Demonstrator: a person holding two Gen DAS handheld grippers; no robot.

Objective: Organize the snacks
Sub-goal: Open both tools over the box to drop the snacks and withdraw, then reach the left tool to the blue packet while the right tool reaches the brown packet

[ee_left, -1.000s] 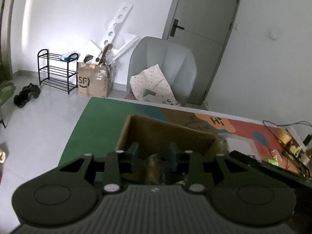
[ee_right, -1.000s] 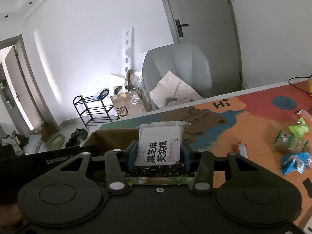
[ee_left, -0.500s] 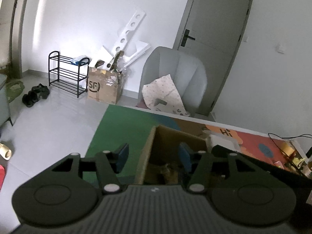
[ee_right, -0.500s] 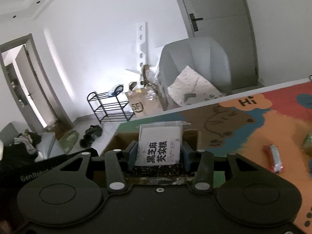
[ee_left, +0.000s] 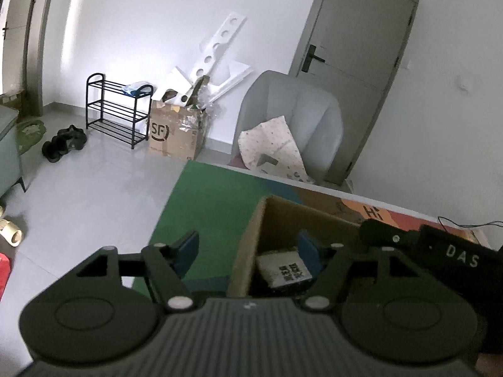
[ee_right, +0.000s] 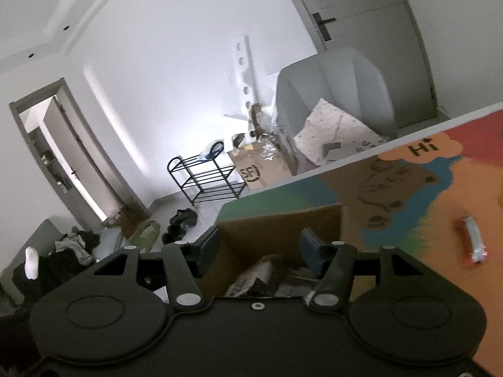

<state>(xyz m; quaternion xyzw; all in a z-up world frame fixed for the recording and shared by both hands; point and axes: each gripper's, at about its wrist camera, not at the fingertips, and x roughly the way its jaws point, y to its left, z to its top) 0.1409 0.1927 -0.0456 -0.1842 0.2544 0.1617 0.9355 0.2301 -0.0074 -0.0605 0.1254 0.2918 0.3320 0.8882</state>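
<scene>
An open brown cardboard box stands on the colourful table mat; it also shows in the right wrist view. A white snack packet with black print lies inside it, seen blurred in the right wrist view. My left gripper is open and empty, its fingers straddling the box's left wall. My right gripper is open and empty above the box. Its black body shows over the box's right side in the left wrist view.
A red and blue snack wrapper lies on the mat to the right of the box. Beyond the table stand a grey chair, an SF carton and a black shoe rack.
My right gripper opened and the white packet dropped from it into the box. My left gripper opened wide and shifted left, so the box now sits to its right.
</scene>
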